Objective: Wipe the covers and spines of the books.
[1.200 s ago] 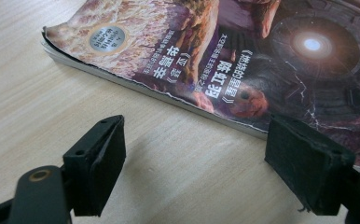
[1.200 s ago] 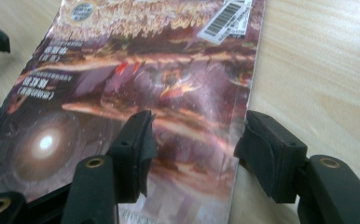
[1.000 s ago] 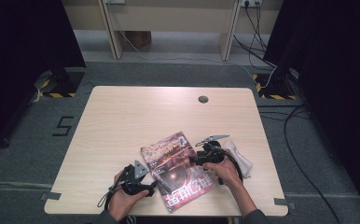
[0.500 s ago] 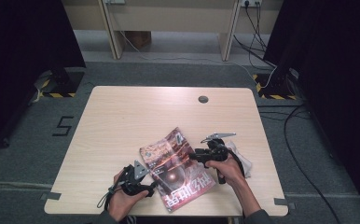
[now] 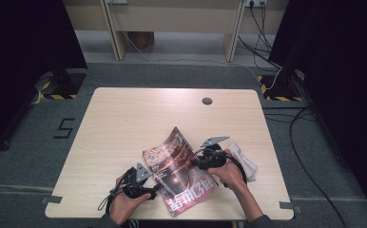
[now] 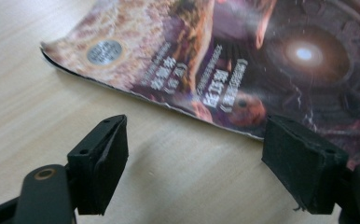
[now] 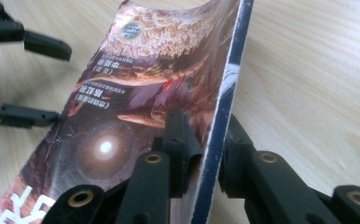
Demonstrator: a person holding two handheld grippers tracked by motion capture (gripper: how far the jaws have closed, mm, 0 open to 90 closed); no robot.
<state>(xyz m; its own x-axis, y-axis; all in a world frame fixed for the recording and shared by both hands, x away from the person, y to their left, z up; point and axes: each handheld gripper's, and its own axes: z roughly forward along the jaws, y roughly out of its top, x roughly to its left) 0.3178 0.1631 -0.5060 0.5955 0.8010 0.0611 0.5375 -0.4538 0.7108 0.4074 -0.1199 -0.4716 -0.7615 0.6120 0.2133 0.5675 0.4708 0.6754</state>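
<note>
Between the right gripper's [image 7: 206, 154] fingers, a magazine's [image 7: 136, 93] lifted edge.

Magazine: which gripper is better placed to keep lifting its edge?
Right. The right gripper is shut on the magazine, whose far edge is raised off the table. The left gripper is open beside it, holding nothing.

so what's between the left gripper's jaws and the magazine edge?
Bare tabletop: in the left gripper view, the open left gripper faces the magazine edge across plain wood.
</note>
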